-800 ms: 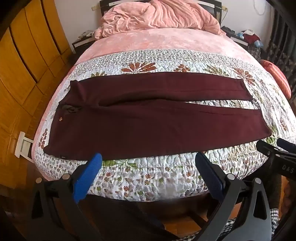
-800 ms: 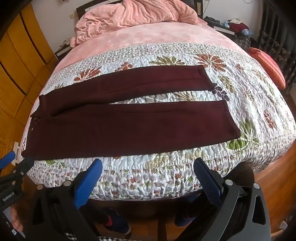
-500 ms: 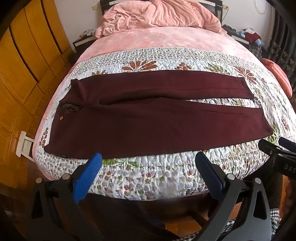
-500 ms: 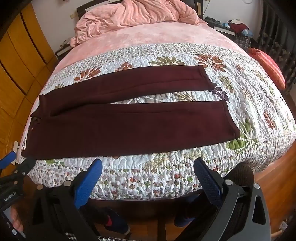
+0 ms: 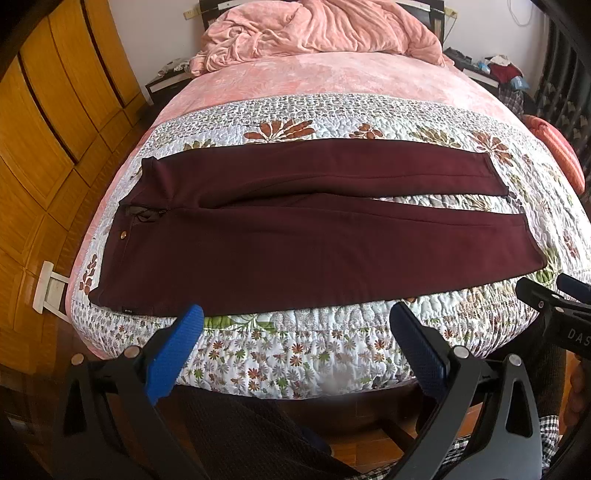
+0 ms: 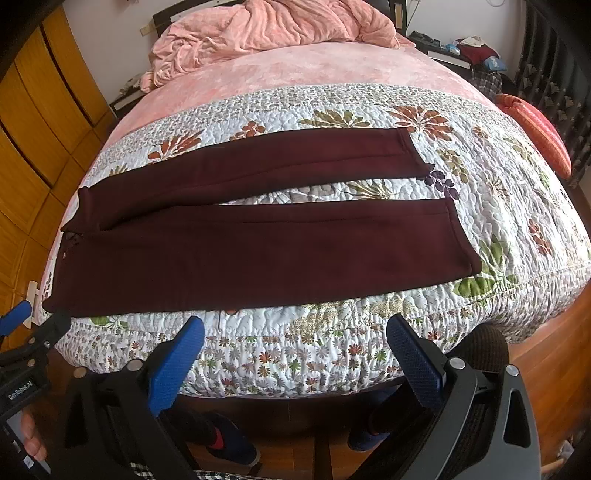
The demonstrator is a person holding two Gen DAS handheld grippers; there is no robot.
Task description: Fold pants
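The bed (image 5: 332, 74) is the biggest thing I see, and it fills most of both my views. A pink sheet covers the far half, and a white quilt (image 5: 295, 343) with flowers and leaves on it covers the near half and hangs over the edge toward me. A pink blanket (image 5: 314, 29) lies in a crumpled heap at the far end of the bed. On my left stands a yellow wooden wardrobe (image 5: 48, 122). The pants (image 5: 295, 243) are dark red, and they lie flat on the quilt, stretched across the bed from side to side. The waist is on the left and the two leg ends are on the right. The legs lie side by side, touching near the waist, with a thin strip of quilt showing between them toward the ends. The near leg runs close to the edge of the bed, just beyond my grippers. My left gripper (image 5: 295, 347) is wide open, with nothing between its blue pads (image 5: 173, 354), and it hangs just off the near edge of the bed, below the waist half of the pants. My right gripper (image 6: 295, 347) is wide open too and holds nothing, and it hangs off the same edge, more toward the leg ends. A small gold button (image 5: 123, 233) sits by the waist of the pants.
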